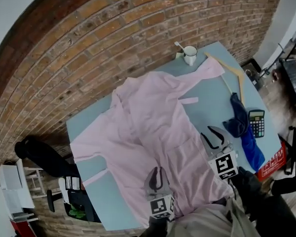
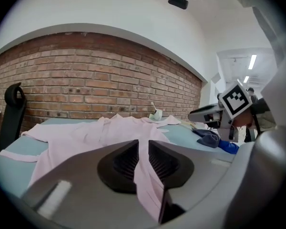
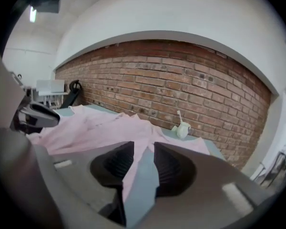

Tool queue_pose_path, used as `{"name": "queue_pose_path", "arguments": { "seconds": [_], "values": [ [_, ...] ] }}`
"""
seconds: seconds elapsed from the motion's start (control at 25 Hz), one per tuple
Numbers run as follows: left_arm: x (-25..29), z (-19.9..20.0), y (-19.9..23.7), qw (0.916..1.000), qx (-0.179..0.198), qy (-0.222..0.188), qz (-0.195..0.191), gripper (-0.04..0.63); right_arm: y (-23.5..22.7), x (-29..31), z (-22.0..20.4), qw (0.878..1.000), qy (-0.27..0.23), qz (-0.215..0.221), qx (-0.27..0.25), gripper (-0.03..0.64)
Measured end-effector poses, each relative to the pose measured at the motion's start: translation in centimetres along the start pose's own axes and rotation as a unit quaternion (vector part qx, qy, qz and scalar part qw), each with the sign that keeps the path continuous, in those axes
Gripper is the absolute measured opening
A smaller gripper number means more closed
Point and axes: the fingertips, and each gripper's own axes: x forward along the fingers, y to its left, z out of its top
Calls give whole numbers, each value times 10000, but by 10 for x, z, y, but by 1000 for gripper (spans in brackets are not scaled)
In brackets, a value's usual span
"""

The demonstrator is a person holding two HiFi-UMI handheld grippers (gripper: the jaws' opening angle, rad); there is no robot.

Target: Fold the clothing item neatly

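A pale pink shirt (image 1: 148, 127) lies spread open on the light blue table (image 1: 212, 98), with its collar toward the brick wall and one sleeve reaching the mug. My left gripper (image 1: 158, 176) hovers over the shirt's near hem. Its jaws stand a narrow gap apart, and only the shirt (image 2: 95, 132) below shows through my left gripper (image 2: 143, 144). My right gripper (image 1: 213, 135) is over the shirt's right edge, open, with nothing held. Between its jaws my right gripper (image 3: 144, 149) shows pink cloth (image 3: 100, 128) and bare table.
A white mug (image 1: 190, 54) with a spoon stands at the table's far edge. A wooden hanger (image 1: 234, 73), a blue cloth (image 1: 241, 125) and a calculator (image 1: 256, 122) lie to the right of the shirt. A black chair (image 1: 39, 154) stands beyond the left edge.
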Motion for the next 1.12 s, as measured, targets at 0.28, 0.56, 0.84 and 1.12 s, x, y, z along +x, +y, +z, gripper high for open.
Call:
{"name": "queue_pose_path", "arguments": {
  "seconds": [0.28,0.56,0.84,1.12],
  "values": [
    [101,19,0,9998,4,13,-186,74,-85,101,-11,9972,460,-242,-534,130],
    [229,44,-42,9969,404,26,-673,72,-129,181,-27,9928,853,-59,-838,130],
    [284,49,-67,9962,322,47,-803,72,-208,221,-85,9633,2057,-185,-1716,130],
    [292,39,-62,9970,152,128,-747,72,-221,237,-111,9340,2599,722,-2342,149]
  ]
}}
